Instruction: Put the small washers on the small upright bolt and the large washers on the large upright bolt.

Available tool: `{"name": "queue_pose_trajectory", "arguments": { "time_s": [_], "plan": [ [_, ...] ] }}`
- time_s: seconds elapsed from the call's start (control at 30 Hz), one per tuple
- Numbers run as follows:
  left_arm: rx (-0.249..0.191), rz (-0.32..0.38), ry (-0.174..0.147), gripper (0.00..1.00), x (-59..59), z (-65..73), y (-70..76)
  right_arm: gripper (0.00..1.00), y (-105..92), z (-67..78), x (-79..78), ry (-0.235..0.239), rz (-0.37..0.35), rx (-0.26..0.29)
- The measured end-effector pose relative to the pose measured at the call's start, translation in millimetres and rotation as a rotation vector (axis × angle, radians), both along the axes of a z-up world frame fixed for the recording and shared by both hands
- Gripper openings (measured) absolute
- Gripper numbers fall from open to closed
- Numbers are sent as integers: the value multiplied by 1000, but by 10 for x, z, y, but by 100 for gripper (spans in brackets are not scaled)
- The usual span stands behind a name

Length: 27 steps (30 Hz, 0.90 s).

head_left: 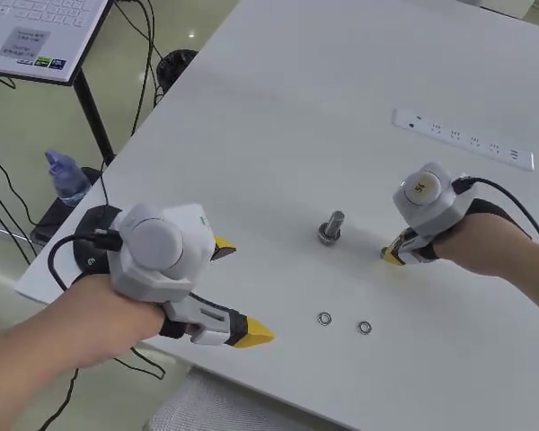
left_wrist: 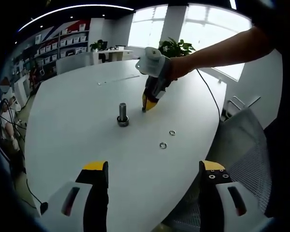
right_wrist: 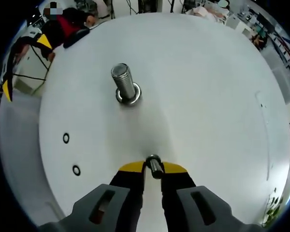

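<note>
Two washers (head_left: 324, 319) lie loose, side by side, on the white worktop (head_left: 278, 117) near its front edge, apart from the large bolt (head_left: 331, 227) standing upright mid-surface. My right gripper (head_left: 393, 256) sits just beside that bolt, tips low, pinching a small bolt (right_wrist: 154, 166). My left gripper (left_wrist: 153, 166) hangs spread wide, holding nothing.

Open tabletop (head_left: 278, 108) rings the large bolt (head_left: 331, 228); two washers (head_left: 324, 319) lie toward the near edge.
</note>
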<state>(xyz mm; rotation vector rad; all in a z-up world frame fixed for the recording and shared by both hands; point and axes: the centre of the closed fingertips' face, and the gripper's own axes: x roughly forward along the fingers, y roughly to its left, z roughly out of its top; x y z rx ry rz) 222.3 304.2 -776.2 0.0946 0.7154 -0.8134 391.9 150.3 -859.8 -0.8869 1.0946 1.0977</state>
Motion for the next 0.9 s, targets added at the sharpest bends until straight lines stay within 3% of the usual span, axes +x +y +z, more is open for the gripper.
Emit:
{"name": "queue_pose_trajectory", "arguments": {
  "time_s": [0.3, 0.53, 0.9],
  "plan": [
    [-2, 8, -28, 78, 28, 47, 7, 21, 22, 25, 2, -6, 12, 9],
    [-14, 9, -47, 86, 34, 75, -13, 25, 22, 63, -2, -2, 17, 17],
    [27, -21, -52, 91, 23, 2, -1, 34, 34, 353, 59, -47, 10, 56]
  ]
}}
